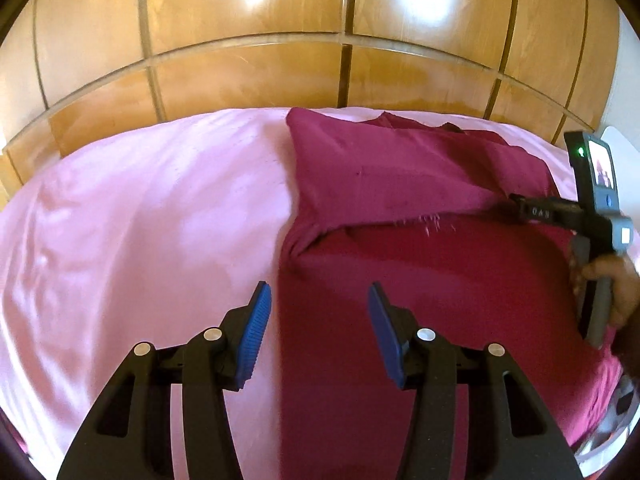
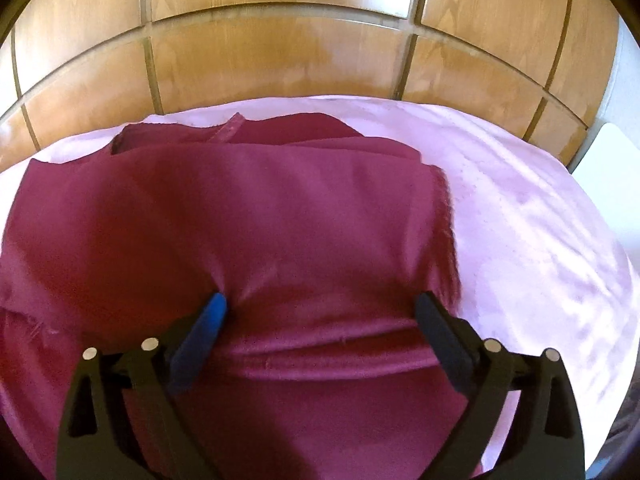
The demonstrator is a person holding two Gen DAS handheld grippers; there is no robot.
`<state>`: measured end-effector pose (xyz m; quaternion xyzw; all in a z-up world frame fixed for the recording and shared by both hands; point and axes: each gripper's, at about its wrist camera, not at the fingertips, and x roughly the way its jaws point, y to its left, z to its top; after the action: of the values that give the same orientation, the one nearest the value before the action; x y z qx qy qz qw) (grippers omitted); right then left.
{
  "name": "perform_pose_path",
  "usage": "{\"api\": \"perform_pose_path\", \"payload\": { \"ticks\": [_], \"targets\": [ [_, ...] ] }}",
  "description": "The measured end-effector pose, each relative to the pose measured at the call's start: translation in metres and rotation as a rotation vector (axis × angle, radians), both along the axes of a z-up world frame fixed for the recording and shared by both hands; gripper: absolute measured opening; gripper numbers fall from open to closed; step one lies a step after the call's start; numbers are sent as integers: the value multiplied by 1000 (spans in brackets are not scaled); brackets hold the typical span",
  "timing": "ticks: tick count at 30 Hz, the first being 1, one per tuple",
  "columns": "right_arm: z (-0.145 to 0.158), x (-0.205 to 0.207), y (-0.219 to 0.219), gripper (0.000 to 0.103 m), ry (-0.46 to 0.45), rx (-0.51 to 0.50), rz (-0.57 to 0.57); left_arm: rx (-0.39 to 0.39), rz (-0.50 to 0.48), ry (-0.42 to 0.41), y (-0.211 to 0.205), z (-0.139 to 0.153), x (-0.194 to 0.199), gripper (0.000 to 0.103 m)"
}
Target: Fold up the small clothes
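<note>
A magenta cloth (image 1: pixel 420 280) lies on a pink bed sheet (image 1: pixel 140 220), with its far part folded over toward me along a frayed edge. My left gripper (image 1: pixel 318 300) is open and empty, hovering over the cloth's left edge. My right gripper (image 2: pixel 322 304) is open, its fingers spread on the cloth (image 2: pixel 280 220) and pressing into it, with a ridge of fabric between them. The right gripper also shows in the left wrist view (image 1: pixel 520 206), low over the fold at the right.
A wooden panelled headboard (image 1: pixel 320 40) rises behind the bed. The pink sheet (image 2: pixel 540 220) extends to the right of the cloth. A white object (image 2: pixel 612 168) stands at the far right beyond the bed.
</note>
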<state>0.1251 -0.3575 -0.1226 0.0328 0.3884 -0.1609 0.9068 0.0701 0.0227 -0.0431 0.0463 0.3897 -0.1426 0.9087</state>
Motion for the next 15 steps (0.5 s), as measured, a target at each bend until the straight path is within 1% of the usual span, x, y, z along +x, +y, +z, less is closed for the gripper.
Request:
{"api": "perform_pose_path", "payload": {
  "ticks": [4, 8, 15],
  "targets": [
    [8, -26, 2, 99, -1, 6, 29, -8, 10, 14, 14, -2, -16, 49],
    [10, -53, -3, 99, 13, 5, 41, 9, 8, 23, 22, -8, -27, 49],
    [-1, -109, -38, 99, 69, 51, -20, 17, -3, 56, 32, -22, -42, 49]
  ]
}}
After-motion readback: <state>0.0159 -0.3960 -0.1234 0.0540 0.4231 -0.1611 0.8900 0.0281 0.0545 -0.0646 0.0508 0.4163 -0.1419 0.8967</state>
